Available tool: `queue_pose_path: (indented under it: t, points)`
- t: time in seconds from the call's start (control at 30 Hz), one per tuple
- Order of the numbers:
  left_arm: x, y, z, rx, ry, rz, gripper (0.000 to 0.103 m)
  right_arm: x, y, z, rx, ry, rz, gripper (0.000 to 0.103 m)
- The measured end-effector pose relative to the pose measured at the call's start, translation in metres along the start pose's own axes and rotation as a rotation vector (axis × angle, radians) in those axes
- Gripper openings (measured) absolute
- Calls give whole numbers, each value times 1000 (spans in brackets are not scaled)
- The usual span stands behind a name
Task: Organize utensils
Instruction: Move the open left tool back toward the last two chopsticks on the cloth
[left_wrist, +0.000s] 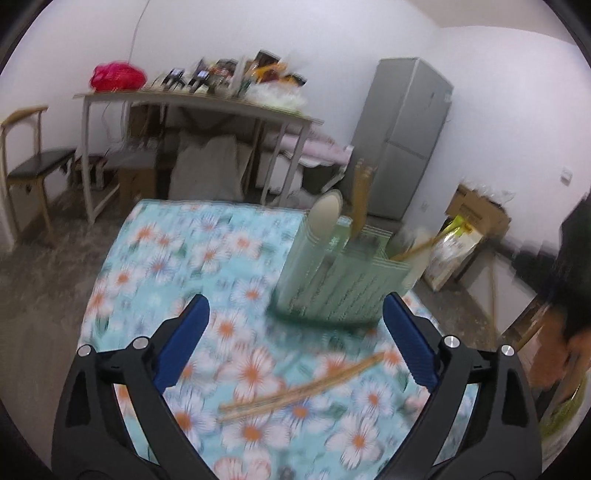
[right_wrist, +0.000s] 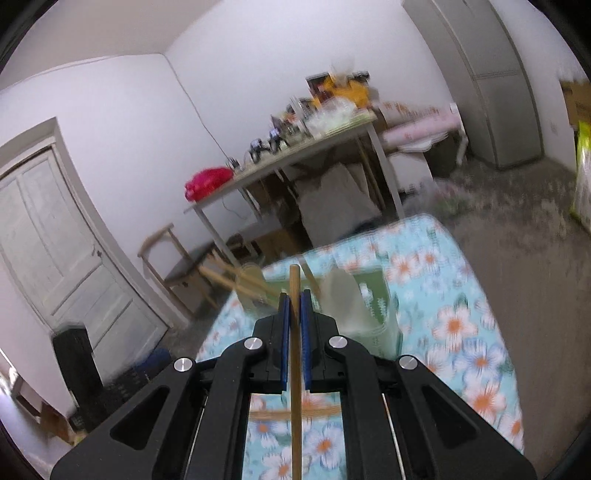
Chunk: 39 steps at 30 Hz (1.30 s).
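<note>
My left gripper (left_wrist: 295, 332) is standing wide apart with nothing between its blue pads, hovering over the floral tablecloth (left_wrist: 184, 258). 2 loose chopsticks (left_wrist: 295, 391) are lying on the cloth just below its span; the green utensil holder (left_wrist: 332, 280) is standing beyond. My right gripper (right_wrist: 294, 299) is clamping 1 wooden chopstick (right_wrist: 295, 369) upright, near the holder.

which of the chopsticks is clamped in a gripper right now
The single chopstick pinched upright between the right gripper pads. The loose chopsticks lie flat on the floral tablecloth; others stand in the green holder.
</note>
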<state>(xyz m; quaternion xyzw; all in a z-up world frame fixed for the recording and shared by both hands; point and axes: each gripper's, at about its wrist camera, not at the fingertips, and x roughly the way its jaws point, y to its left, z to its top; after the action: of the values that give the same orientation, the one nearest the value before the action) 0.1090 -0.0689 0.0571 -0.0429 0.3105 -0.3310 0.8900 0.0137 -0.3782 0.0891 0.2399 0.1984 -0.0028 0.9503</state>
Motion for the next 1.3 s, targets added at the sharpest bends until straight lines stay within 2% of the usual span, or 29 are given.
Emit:
queue_pose_path:
  t: [0.2, 0.5, 0.63, 0.73, 0.97, 1.17, 1.23, 1.27, 1.3]
  points:
    - [2, 12, -30, -36, 65, 57, 94, -8, 25, 42, -69, -149, 29, 6]
    - [-8, 17, -36, -31, 23, 114, 95, 10, 54, 81, -112, -401, 2, 6]
    - [-11, 22, -37, -52, 17, 135, 95, 35, 64, 89, -147, -490, -62, 6]
    - [-11, 28, -39, -70, 22, 146, 95, 57, 68, 87, -171, -521, -99, 6]
    - [-12, 41, -41, -109, 21, 158, 95, 113, 68, 55, -274, -488, -245, 6]
    - [-12, 50, -41, -128, 20, 168, 95, 105, 55, 33, -259, -439, -244, 8]
    - [-12, 52, -41, -131, 18, 162, 95, 93, 48, 32, -230, -414, -236, 17]
    - [-12, 52, -41, -130, 13, 153, 95, 87, 45, 31, -213, -410, -230, 32]
    - [-12, 52, -42, -129, 8, 140, 95, 78, 41, 30, -193, -411, -216, 41]
